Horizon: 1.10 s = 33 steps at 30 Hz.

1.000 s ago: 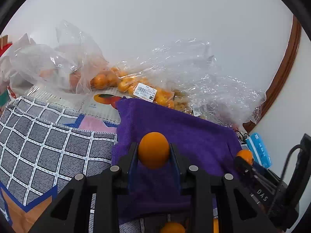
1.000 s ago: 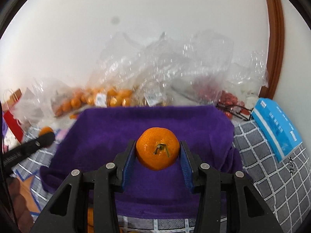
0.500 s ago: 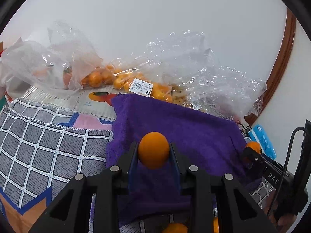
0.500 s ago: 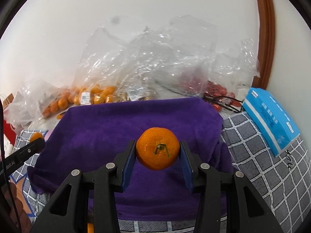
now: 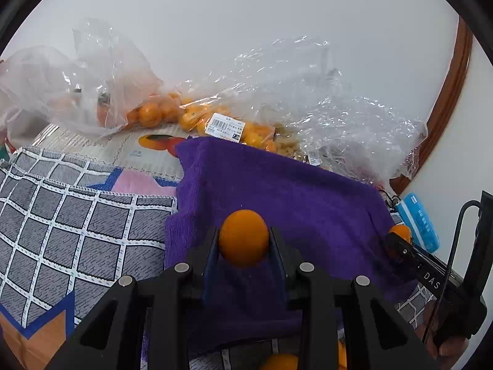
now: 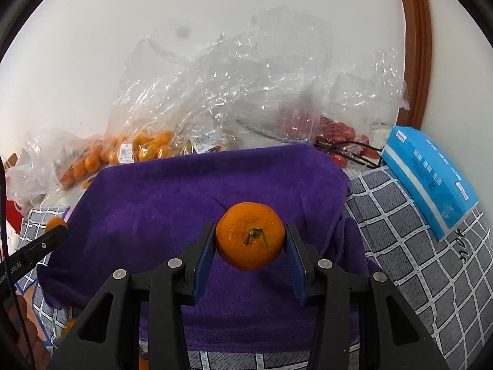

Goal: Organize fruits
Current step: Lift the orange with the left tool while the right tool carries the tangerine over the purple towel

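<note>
My left gripper is shut on a smooth orange mandarin, held above the near left part of a purple towel. My right gripper is shut on a mandarin with a green stem, held above the same towel. The right gripper with its fruit shows at the right edge of the left wrist view; the left gripper shows at the left edge of the right wrist view.
Clear plastic bags of mandarins and red fruit lie behind the towel against the wall. A blue tissue pack lies at the right on a checked grey cloth. More mandarins lie below the grippers.
Both grippers have moved forward over the towel with their mandarins held; the bags and towel now look closer. The grips have not changed.
</note>
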{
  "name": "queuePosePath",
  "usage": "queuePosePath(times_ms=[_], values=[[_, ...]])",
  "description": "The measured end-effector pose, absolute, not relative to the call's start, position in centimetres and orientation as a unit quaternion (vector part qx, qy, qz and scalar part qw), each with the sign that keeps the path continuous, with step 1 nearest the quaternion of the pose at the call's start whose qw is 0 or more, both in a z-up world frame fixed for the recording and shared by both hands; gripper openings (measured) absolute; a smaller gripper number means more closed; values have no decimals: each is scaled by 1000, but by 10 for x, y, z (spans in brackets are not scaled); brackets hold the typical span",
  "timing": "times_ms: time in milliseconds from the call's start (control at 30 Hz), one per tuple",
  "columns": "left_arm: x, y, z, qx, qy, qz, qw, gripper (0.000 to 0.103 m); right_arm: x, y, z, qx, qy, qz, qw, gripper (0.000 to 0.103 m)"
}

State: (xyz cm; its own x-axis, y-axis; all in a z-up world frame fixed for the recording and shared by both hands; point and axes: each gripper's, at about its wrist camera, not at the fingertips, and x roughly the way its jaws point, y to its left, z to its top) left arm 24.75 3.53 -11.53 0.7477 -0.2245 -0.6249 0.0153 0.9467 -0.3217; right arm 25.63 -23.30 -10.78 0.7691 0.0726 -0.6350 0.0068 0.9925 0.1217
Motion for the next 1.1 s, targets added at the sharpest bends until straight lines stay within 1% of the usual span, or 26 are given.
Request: queuePosePath(times_ms=[367,1100], values=[[254,34,-124,-157,370,-65,913,30,261,-228,-117,56,357,22,932,44],[255,31,-126,-143,374,-68,914,30,270,-221,-134,47,388,22,920,44]])
